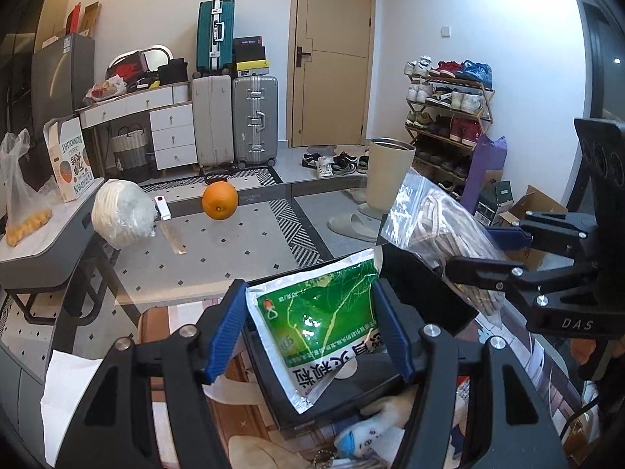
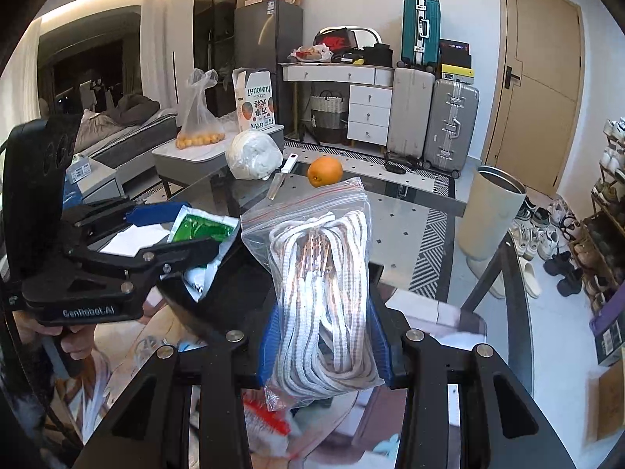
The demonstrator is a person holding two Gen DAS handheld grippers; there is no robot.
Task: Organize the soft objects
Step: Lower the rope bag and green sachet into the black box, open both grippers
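My left gripper [image 1: 308, 336] is shut on a green and white sachet [image 1: 320, 324] and holds it above a black box [image 1: 422, 293] on the glass table. It also shows in the right wrist view [image 2: 175, 234], with the sachet [image 2: 203, 228]. My right gripper [image 2: 324, 340] is shut on a clear zip bag of white and grey laces [image 2: 324, 273], held upright. That bag [image 1: 441, 230] and the right gripper [image 1: 504, 254] show at the right of the left wrist view. Soft toys and cloth [image 1: 375, 434] lie under the glass.
On the glass table [image 1: 234, 258] lie an orange [image 1: 219, 200], a white wrapped bundle [image 1: 121, 215] and a knife [image 1: 168, 222]. A side table [image 1: 43, 242] holds a bag of kumquats and a carton. A beige bin [image 1: 388, 172], suitcases and a shoe rack stand beyond.
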